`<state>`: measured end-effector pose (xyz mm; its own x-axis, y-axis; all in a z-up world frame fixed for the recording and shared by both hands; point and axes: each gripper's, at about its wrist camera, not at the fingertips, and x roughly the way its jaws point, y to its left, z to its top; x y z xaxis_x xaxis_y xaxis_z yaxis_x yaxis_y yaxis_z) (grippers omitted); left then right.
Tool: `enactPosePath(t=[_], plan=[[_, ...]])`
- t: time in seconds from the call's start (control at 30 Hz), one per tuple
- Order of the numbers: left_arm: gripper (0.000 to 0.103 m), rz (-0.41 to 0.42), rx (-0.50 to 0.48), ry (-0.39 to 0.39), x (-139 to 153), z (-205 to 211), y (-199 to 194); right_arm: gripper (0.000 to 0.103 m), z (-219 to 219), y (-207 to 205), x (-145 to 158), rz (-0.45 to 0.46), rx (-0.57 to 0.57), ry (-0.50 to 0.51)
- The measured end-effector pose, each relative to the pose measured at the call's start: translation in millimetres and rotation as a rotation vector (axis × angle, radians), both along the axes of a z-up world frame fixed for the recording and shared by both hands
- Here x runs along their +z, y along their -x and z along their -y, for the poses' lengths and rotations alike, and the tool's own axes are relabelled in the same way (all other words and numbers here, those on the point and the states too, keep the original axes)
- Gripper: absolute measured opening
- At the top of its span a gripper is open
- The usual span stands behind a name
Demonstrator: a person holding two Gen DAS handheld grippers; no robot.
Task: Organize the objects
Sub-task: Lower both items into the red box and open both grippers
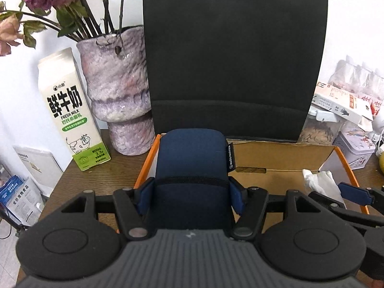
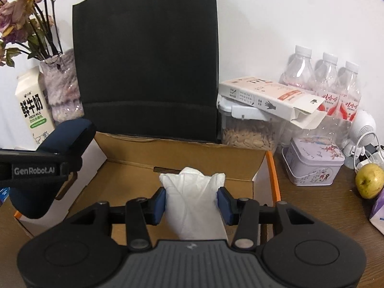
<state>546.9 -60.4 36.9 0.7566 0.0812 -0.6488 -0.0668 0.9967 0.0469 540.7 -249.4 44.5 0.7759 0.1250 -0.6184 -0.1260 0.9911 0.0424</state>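
Left wrist view has the left gripper (image 1: 190, 193) clamped on a navy blue pouch (image 1: 192, 156), its blue pads pressed against both sides. The pouch is held over the left end of an open cardboard box (image 1: 283, 156) with an orange rim, on a brown wooden table (image 1: 96, 180). Behind the box stands a black paper bag (image 1: 235, 55); a milk carton (image 1: 69, 110) and a mottled purple vase (image 1: 117, 91) of dried flowers stand to its left.

Right wrist view shows the right gripper (image 2: 192, 202) pinching a crumpled white plastic bag (image 2: 194, 199) above the box's right half. Off to the right sit a tin (image 2: 312, 163), clear water bottles (image 2: 328, 84) and a yellow-green apple (image 2: 369, 180).
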Motion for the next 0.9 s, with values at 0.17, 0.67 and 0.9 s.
enactPosePath(t=[0.17, 0.67, 0.9], plan=[[0.064, 0.008, 0.002, -0.004, -4.4, -3.4, -3.1, 0.053, 3.2, -3.8, -4.0, -0.005, -0.006, 0.003], [0.103, 0.062, 0.02, 0.005, -5.5, -16.0, -0.2, 0.103, 3.1, -2.1, -7.2, -0.002, -0.013, 0.02], [0.103, 0.065, 0.026, 0.013, -5.0, -18.4, 2.0, 0.103, 3.9, -0.2, -6.2, 0.001, -0.015, 0.02]])
